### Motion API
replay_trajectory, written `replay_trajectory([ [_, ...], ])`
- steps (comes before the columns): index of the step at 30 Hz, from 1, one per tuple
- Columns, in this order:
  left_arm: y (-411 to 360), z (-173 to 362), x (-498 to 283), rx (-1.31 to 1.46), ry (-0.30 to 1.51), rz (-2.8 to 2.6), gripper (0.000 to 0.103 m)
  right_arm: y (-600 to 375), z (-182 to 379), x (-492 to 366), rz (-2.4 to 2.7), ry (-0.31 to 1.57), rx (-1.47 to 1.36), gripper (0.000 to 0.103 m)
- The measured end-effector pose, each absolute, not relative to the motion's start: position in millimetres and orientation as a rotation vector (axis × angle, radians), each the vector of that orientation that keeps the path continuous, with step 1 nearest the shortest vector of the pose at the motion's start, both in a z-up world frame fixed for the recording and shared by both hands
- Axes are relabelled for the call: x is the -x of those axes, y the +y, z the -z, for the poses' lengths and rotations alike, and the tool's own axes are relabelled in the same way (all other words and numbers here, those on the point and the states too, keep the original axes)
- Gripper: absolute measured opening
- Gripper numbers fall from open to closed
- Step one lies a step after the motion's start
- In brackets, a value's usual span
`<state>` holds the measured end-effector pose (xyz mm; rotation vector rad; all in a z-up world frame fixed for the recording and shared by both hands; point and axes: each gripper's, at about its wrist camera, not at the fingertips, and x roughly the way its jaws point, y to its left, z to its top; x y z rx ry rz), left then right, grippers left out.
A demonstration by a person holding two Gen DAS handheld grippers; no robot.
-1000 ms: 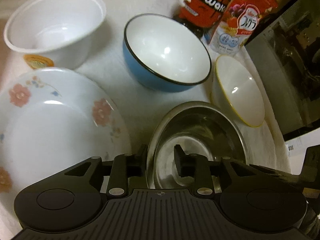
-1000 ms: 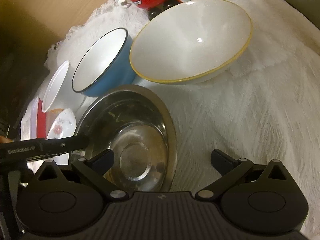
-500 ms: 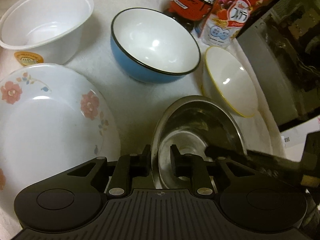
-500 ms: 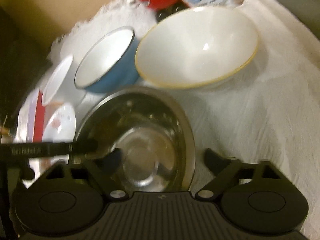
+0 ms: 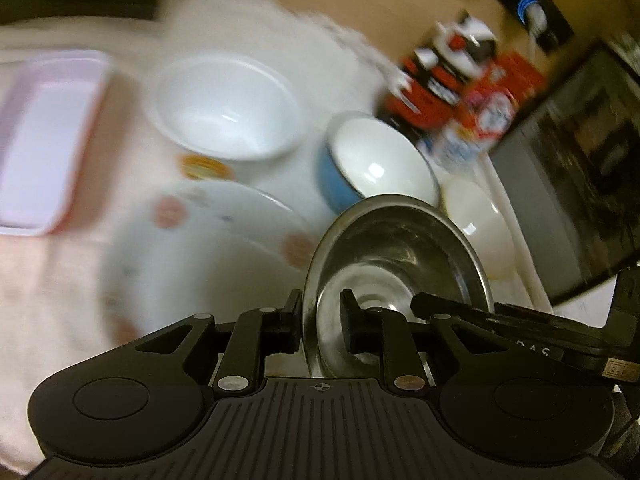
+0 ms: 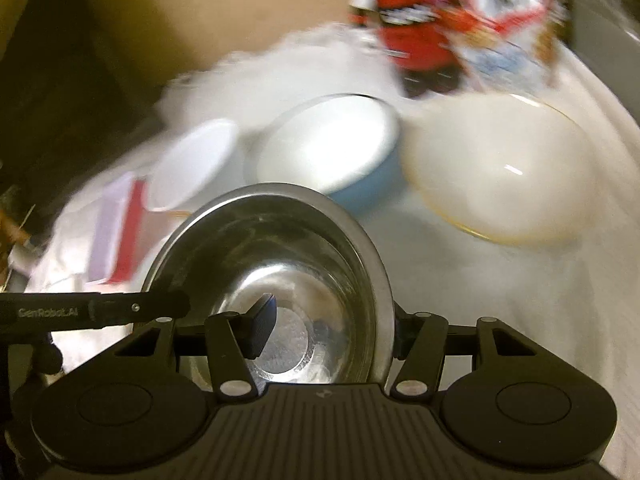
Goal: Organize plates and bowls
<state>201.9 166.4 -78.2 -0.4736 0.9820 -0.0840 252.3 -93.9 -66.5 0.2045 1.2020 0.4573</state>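
Both grippers are gripping the steel bowl [image 5: 394,256]: the left gripper [image 5: 320,320] is pinching its left rim, the right gripper [image 6: 332,332], jaws just narrowed, is clamping its right wall, above the floral plate [image 5: 208,248]

Your left claw [image 5: 320,322] is pinching the near rim of the round stainless-steel bowl [image 5: 394,248], one finger inside, one outside. Your right claw [image 5: 424,302] is reaching in from the right onto that bowl. Beyond it, the blue white-lined bowl [image 5: 372,164] and the flowered white plate [image 5: 224,240] are sitting blurred on the cloth-covered counter [image 5: 52,280].
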Motion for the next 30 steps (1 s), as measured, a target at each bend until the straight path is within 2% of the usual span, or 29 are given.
replay_trajectory([
  [11,225.9,98.0,-182.9,0.454,0.983,-0.122,0.021,7.9,89.9,-265.4,-0.589,1.255,-0.049,0.057],
  [30,242.6,101.8,-181.5,0.435,0.978,-0.165,0.021,27.4,99.9,-265.8,-0.567,1.250,0.016,0.057],
])
